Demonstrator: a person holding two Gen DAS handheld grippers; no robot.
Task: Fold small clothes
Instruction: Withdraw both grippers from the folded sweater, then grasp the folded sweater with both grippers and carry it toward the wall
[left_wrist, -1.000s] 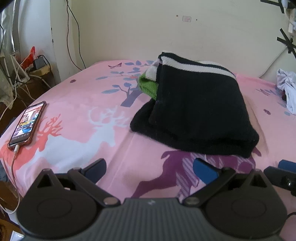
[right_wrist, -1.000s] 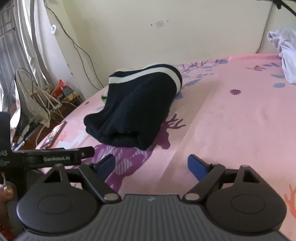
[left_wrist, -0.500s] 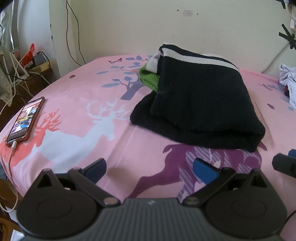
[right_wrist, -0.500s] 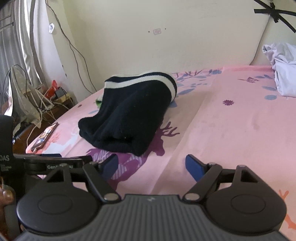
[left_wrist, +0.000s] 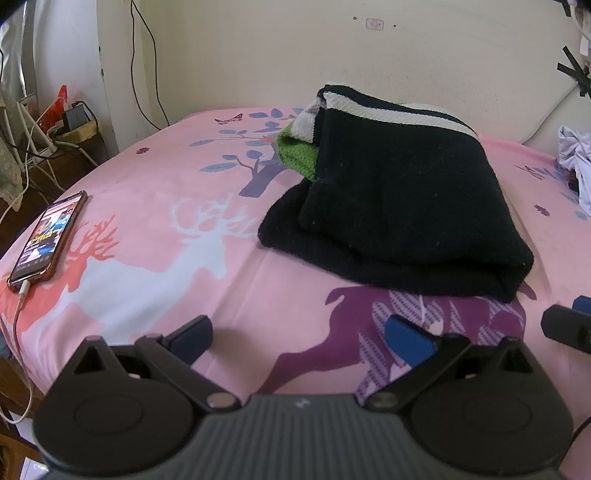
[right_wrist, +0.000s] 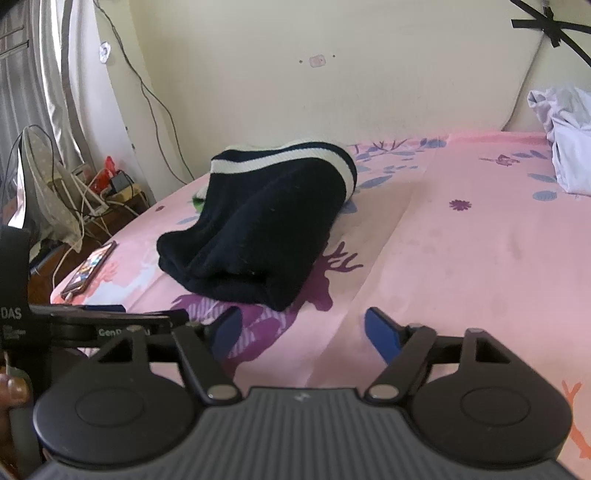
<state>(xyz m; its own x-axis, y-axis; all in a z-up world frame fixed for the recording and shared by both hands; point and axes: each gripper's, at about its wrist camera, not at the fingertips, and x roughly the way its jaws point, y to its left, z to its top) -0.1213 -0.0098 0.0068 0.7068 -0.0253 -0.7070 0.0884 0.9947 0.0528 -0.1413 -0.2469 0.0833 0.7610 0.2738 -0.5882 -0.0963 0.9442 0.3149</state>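
Black knit, white-striped, the folded sweater (left_wrist: 399, 206) sits mid-frame on the pink bed (left_wrist: 184, 206), same spot as a second ago, a green garment (left_wrist: 297, 155) poking from underneath. The right gripper (right_wrist: 301, 328) has just been narrowing its fingers, with nothing between them, still apart. The left gripper (left_wrist: 299, 332) hovers spread and empty, unchanged. A phone (left_wrist: 48, 236) lies at left; no containers show.

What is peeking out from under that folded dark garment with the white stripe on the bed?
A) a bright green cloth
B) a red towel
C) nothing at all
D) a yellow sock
A: in the left wrist view a bright green cloth shows at the left edge of the folded dark garment, just below its white stripe.
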